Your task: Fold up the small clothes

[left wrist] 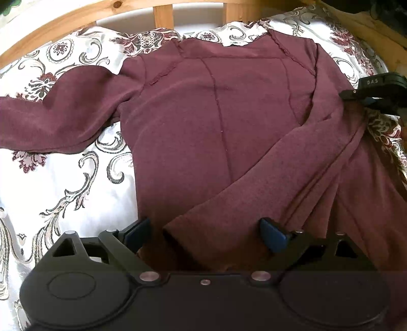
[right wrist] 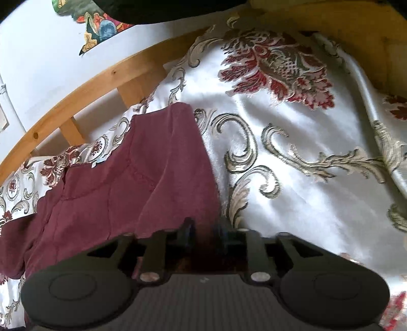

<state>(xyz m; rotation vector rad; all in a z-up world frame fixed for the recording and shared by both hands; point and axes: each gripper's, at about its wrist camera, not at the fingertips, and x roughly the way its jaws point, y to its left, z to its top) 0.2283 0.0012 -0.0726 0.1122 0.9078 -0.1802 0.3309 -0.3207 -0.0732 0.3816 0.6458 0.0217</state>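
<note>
The maroon top (left wrist: pixel 203 122) lies spread flat on the patterned bedspread (left wrist: pixel 63 183), neckline toward the far wooden headboard (left wrist: pixel 162 12). Its right sleeve (left wrist: pixel 279 178) is folded diagonally across the body, cuff near the left gripper (left wrist: pixel 206 233); the left sleeve (left wrist: pixel 51 122) extends outward, unfolded.

Left gripper: jaws released, spread wide on either side of the folded cuff, apparently not gripping it. Right gripper (right wrist: pixel 203 231): jaws clenched on the right edge of the garment, at the side fold.

Risks from this state:

1. Uneven lift. Only one gripper holds fabric. If the right gripper pulls before the left closes, the body is likely to skew and the folded sleeve may slide off.
2. Layer miscapture. The cuff lies on the body panel. If the left jaws close too deep, they could take both layers, or the bedspread below.
3. Slippage. The bedspread looks satin-smooth, so dragging may shift the whole garment rather than fold it.
4. Bunching. Creases beside the folded sleeve, on the right, may set into the next fold.
</note>
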